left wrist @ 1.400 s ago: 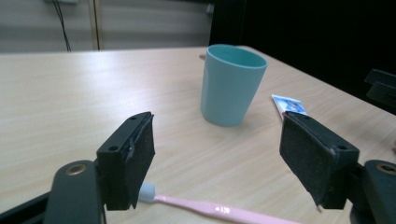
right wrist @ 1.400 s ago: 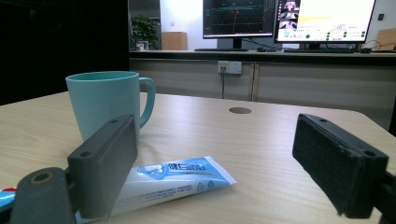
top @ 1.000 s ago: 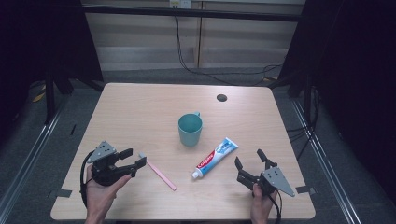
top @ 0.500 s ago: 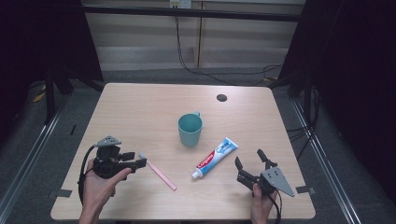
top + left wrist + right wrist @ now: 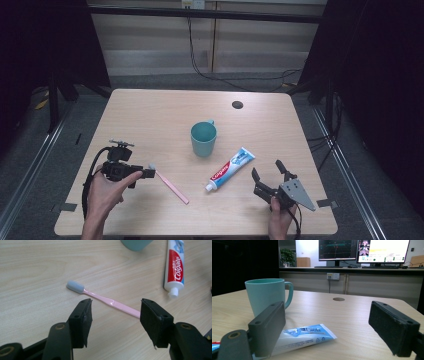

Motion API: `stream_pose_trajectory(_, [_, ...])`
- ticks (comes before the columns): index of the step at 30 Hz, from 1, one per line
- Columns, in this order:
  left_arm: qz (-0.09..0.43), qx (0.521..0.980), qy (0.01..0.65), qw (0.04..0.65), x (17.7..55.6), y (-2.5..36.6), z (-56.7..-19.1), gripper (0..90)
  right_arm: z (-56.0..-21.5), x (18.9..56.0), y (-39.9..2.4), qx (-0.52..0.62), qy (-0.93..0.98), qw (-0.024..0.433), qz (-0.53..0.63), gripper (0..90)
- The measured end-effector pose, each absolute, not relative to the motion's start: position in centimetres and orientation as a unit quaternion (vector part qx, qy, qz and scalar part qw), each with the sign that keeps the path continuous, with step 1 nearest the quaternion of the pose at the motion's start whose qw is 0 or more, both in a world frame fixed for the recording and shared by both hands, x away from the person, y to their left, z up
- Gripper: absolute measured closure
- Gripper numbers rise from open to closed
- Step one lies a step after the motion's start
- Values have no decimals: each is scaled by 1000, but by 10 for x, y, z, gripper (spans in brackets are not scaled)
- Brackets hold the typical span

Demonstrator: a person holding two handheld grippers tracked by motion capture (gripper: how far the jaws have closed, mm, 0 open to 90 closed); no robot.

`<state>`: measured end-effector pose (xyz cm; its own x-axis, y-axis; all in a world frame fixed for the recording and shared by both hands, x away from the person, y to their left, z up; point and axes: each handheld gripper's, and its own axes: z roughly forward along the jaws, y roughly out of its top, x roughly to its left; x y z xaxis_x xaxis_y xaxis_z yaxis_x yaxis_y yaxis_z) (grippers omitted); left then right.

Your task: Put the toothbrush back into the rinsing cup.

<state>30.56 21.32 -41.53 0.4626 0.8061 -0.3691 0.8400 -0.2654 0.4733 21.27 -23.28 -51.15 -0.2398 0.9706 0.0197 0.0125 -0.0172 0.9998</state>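
Observation:
A pink toothbrush (image 5: 172, 187) with a grey head lies on the wooden table (image 5: 150, 120), front left of centre. My left gripper (image 5: 150, 173) hovers at its head end. In the left gripper view the handle (image 5: 110, 302) runs across the gap between the tips of the left gripper (image 5: 115, 305). Its jaws have just been closing, but the pads are clear of the handle. A teal mug (image 5: 203, 139) stands mid-table, and a toothpaste tube (image 5: 231, 168) lies to its right. My right gripper (image 5: 266, 168) rests open near the front right, facing the tube (image 5: 304, 336) and the mug (image 5: 265, 293).
A round cable hole (image 5: 237, 104) sits in the table's far right part. Monitors (image 5: 362, 251) stand on a desk beyond the far edge. Cables (image 5: 210, 75) hang behind the table, and dark curtains flank both sides.
My left gripper moved right toward the toothbrush head and turned in the hand, and its jaws narrowed. The right gripper and the objects stayed where they were.

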Motion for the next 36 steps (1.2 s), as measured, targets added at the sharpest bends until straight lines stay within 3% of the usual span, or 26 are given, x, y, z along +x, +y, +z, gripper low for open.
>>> stream_pose_trajectory(12, [-74,789,559,244,329,201,-419,405,-511,213,-233,444,554,429,558,133])
stream_pose_trajectory(27, [-96,787,588,161,348,170,-432,427,-511,213,-233,443,554,430,558,134])
stream_pose_trajectory(36, [-111,785,592,145,353,161,-443,415,-512,213,-233,443,554,430,558,134])
